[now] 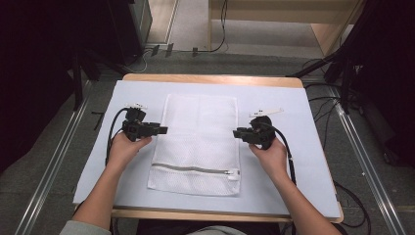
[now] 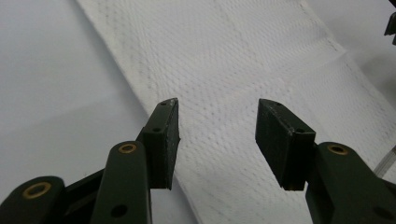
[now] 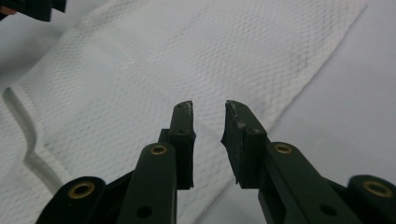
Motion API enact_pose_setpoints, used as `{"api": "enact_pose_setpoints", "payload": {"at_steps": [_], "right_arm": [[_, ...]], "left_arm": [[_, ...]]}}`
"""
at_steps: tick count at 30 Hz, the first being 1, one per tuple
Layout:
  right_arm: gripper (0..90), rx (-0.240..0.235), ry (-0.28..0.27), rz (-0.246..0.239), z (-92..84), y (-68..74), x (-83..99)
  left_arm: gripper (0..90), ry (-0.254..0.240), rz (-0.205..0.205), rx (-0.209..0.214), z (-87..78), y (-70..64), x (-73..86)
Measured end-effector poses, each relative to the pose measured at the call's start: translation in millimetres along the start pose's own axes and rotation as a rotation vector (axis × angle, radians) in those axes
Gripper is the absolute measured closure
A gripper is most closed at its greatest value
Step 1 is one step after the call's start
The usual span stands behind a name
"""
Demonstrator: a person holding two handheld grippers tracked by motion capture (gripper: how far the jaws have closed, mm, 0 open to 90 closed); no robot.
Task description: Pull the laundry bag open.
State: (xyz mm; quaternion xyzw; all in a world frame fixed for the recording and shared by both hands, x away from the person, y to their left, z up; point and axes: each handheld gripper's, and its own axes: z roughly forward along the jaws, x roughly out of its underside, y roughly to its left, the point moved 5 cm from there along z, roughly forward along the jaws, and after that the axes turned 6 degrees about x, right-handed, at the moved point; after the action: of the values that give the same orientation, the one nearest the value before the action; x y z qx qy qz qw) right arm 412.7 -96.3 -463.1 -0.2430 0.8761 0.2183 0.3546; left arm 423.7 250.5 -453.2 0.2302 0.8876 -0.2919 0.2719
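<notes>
A white mesh laundry bag [image 1: 198, 142] lies flat in the middle of the table, its zipper [image 1: 195, 169] running across near the front end. My left gripper [image 1: 164, 130] hovers at the bag's left edge, pointing right. In the left gripper view the jaws [image 2: 217, 101] stand wide open over the mesh [image 2: 233, 60] with nothing between them. At the bag's right edge my right gripper [image 1: 236, 132] points left. Its jaws [image 3: 208, 103] are open by a narrow gap above the mesh [image 3: 163, 70], and they hold nothing.
A pale sheet [image 1: 288, 161] covers the wooden table. Two small white tags [image 1: 135, 105] [image 1: 266, 111] lie behind the grippers. Cables trail from each gripper toward the front. Dark stands and floor cables surround the table.
</notes>
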Motion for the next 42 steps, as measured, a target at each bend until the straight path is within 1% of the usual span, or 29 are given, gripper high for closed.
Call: {"api": "enact_pose_setpoints", "payload": {"at_steps": [3,5,6,8,9,11,13,14,16,17,18,19,22,23,24,26,27,28,30,34,36,38,39,41,42], "right_arm": [[74.7,-0.015,-0.006,-0.015,-6.7,6.1,4.6],[76.5,-0.033,-0.008,-0.021,-9.6,9.4,8.5],[77.3,-0.044,0.007,-0.018,-10.6,11.0,10.9],[78.1,-0.053,0.019,-0.017,-13.0,14.0,15.2],[78.2,-0.055,0.019,-0.025,-14.2,15.1,17.0],[78.2,-0.058,0.023,-0.026,-17.0,17.2,20.9],[77.7,-0.066,0.018,-0.019,-19.4,18.6,24.8],[76.4,-0.072,0.015,-0.022,-20.4,18.9,26.9],[73.4,-0.079,0.022,-0.012,-21.8,19.5,31.6],[69.7,-0.079,0.028,-0.010,-22.7,19.9,33.7],[66.2,-0.078,0.029,-0.011,-24.1,19.9,35.4],[63.0,-0.078,0.022,-0.011,-25.8,20.1,36.7],[59.9,-0.081,-0.002,-0.022,-31.8,20.6,41.2],[60.9,-0.088,-0.009,-0.020,-33.9,21.3,43.0],[65.1,-0.093,-0.010,-0.019,-35.9,22.6,45.1],[69.9,-0.095,0.004,-0.033,-38.7,26.3,48.3],[73.2,-0.098,0.011,-0.031,-40.1,28.8,49.5],[75.5,-0.100,0.011,-0.039,-41.0,30.6,49.9],[80.6,-0.107,0.016,-0.043,-41.8,34.2,50.5],[89.7,-0.105,0.044,-0.042,-39.6,38.2,54.4],[90.0,-0.098,0.050,-0.044,-38.4,39.4,56.8],[90.0,-0.084,0.067,-0.043,-37.0,40.5,60.7],[90.0,-0.084,0.079,-0.046,-35.8,40.6,62.8],[90.0,-0.071,0.099,-0.038,-34.5,40.4,66.6],[90.0,-0.073,0.101,-0.035,-33.7,39.6,68.0]], "left_arm": [[51.5,0.021,0.000,0.007,2.3,-8.0,1.7],[52.0,0.030,0.014,0.015,3.4,-14.2,2.4],[52.0,0.032,0.024,0.016,3.7,-17.9,2.3],[52.0,0.030,0.041,0.027,4.2,-25.5,1.7],[52.1,0.027,0.044,0.037,4.8,-29.7,1.3],[51.7,0.026,0.060,0.059,7.3,-37.7,1.7],[51.0,0.033,0.074,0.093,11.7,-44.7,4.0],[51.0,0.039,0.082,0.105,14.4,-48.2,5.2],[50.2,0.055,0.107,0.106,18.9,-55.4,6.6],[49.5,0.060,0.120,0.110,20.3,-58.7,6.9],[48.9,0.058,0.124,0.114,21.7,-62.1,6.9],[48.2,0.060,0.135,0.120,22.9,-64.9,7.1],[46.3,0.067,0.151,0.126,26.4,-72.6,8.0],[46.0,0.072,0.156,0.133,27.5,-74.4,8.3],[46.0,0.075,0.158,0.139,28.8,-76.5,8.4],[46.1,0.078,0.170,0.137,30.4,-80.1,8.1],[46.0,0.079,0.168,0.144,31.1,-82.4,7.9],[45.9,0.074,0.168,0.152,32.0,-84.6,7.9],[45.8,0.076,0.171,0.157,34.0,-88.7,8.9],[46.2,0.093,0.194,0.168,39.7,-98.6,11.2],[46.6,0.099,0.207,0.173,42.5,-104.3,11.8],[46.9,0.104,0.219,0.183,45.3,-109.5,12.1],[47.1,0.107,0.227,0.184,46.5,-111.4,12.2],[48.3,0.110,0.237,0.187,48.6,-114.8,12.2],[48.6,0.111,0.241,0.188,49.5,-116.1,12.2]]}}
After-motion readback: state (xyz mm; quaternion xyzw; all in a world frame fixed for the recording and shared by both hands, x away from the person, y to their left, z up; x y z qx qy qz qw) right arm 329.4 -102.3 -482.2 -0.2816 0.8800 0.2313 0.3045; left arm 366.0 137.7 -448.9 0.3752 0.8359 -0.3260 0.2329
